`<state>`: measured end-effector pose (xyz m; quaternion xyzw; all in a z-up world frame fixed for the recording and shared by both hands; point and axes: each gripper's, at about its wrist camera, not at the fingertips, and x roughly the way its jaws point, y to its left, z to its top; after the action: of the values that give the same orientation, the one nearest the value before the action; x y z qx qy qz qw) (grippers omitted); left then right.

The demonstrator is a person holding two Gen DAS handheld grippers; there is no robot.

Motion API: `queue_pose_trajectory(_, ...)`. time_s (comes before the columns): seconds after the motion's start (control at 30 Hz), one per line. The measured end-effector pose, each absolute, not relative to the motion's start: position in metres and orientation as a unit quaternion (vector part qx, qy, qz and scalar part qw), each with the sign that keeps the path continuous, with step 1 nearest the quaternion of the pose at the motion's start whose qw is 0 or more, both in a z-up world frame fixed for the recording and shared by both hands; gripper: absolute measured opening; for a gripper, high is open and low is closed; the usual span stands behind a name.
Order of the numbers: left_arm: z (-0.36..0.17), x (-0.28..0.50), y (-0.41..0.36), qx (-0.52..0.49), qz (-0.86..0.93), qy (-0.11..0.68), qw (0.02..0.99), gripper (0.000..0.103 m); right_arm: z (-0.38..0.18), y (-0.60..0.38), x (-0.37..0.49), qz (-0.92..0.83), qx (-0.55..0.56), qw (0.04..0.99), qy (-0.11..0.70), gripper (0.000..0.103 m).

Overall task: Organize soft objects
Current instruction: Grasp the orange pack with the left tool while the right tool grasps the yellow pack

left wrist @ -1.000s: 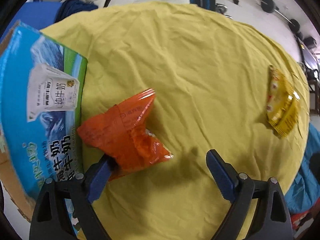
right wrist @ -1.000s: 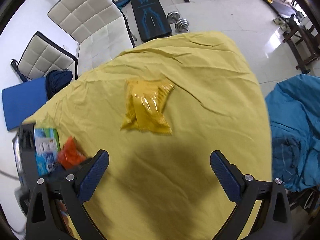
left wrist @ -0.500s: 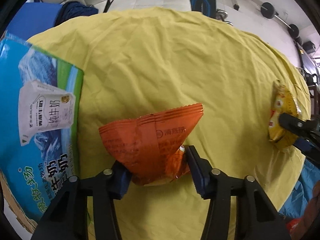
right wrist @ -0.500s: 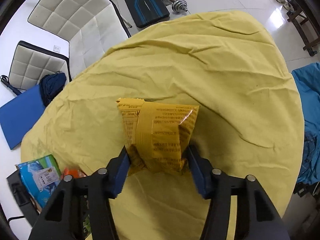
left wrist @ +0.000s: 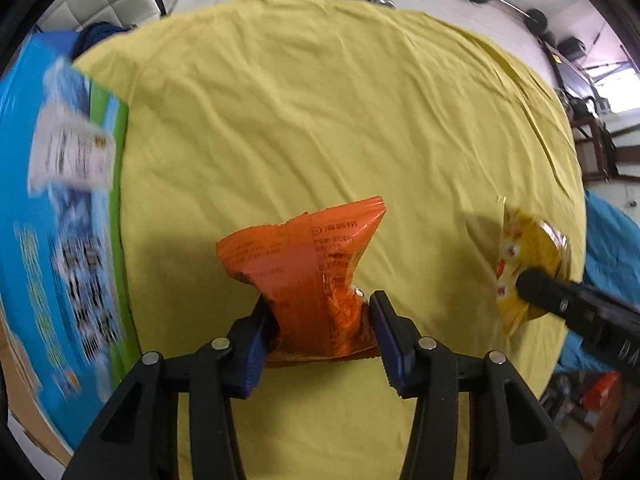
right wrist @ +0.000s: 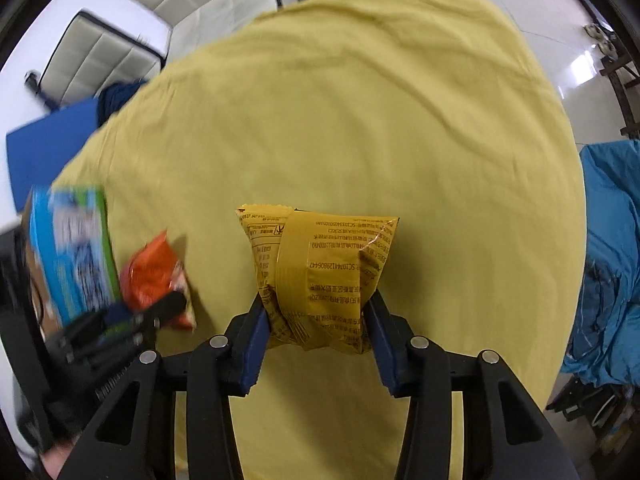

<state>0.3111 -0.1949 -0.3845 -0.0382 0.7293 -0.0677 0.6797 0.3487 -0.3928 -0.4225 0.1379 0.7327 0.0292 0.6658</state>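
Since a second ago both grippers have closed on packets: the left gripper [left wrist: 318,322] now pinches the orange snack bag [left wrist: 304,276], the right gripper [right wrist: 318,322] the yellow snack bag [right wrist: 320,276], its jaws just closing further. The blue milk carton box [left wrist: 60,208] stands at the left edge of the yellow tablecloth [left wrist: 320,120], whose middle lies bare.

- Under me: round table draped in a creased yellow cloth [left wrist: 320,112]; the cloth covers the whole top.
- On its left edge I see a blue-and-green printed cardboard carton [left wrist: 60,240], lying flat, blurred in both views.
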Motion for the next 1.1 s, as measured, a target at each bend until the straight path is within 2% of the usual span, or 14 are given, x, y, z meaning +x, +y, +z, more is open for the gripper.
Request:
queue_pose_trajectory(0.23, -0.395, 0.274, -0.195, -0.037, -0.086, 0.754, 0.650, 0.044, -0.428, -0.386, 0.275, 0.032, 0.115, 0.651, 0.749, 0.049)
queue_pose_trajectory(0.5, -0.411, 0.275, -0.212, 0.011, -0.073, 0.754, 0.652, 0.047, -0.453, -0.383, 0.263, -0.009, 0.139, 0.646, 0.750, 0.052)
queue_pose_trajectory(0.73, -0.443, 0.295, -0.225, 0.020, -0.062, 0.752, 0.656, 0.054, -0.462, -0.373, 0.259, -0.024, 0.131, 0.651, 0.748, 0.053)
queue_pose_trajectory(0.97, -0.446, 0.284, -0.239, 0.006, -0.068, 0.729, 0.681, 0.073, -0.461, -0.373, 0.251, -0.027, 0.139, 0.649, 0.747, 0.053)
queue_pose_trajectory(1.1, -0.448, 0.272, -0.240, -0.003, -0.069, 0.730, 0.680, 0.073, -0.458, -0.376, 0.247, -0.027, 0.135, 0.648, 0.749, 0.053)
